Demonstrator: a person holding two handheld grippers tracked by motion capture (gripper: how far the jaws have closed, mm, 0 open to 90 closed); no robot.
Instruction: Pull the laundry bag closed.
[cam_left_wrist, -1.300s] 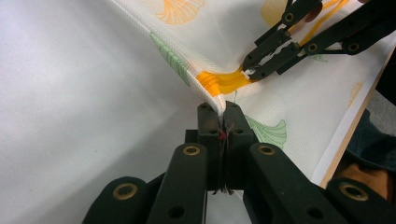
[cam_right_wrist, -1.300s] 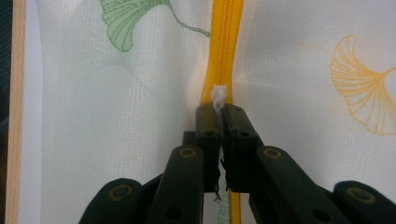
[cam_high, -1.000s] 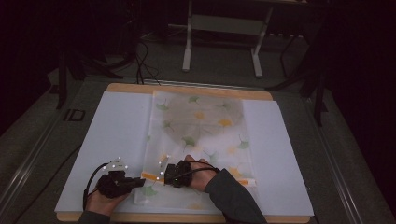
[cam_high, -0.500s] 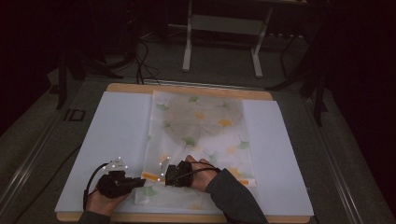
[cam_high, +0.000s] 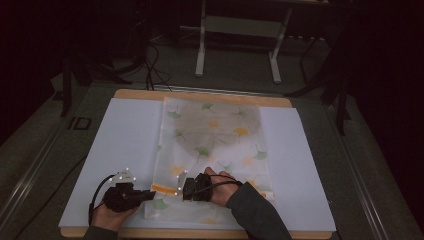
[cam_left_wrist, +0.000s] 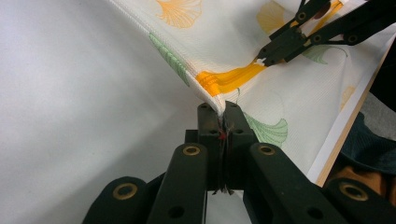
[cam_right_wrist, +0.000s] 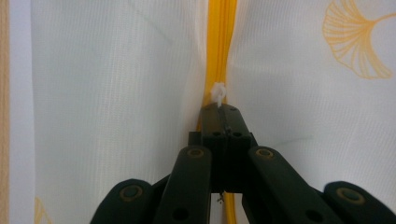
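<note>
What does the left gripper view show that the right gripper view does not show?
Left gripper view: the left claw shut on the edge of the ginkgo-print mesh bag, the right claw farther off, and the wooden table edge.

Right gripper view: the white zipper pull in the right claw, seen close.

Both: the bag's orange zipper and the white sheet.

Dim, grainy high view, far room nearly black, white table sheet (cam_high: 125, 145) palely lit, both gripper views bright, even, near jaws softly blurred
</note>
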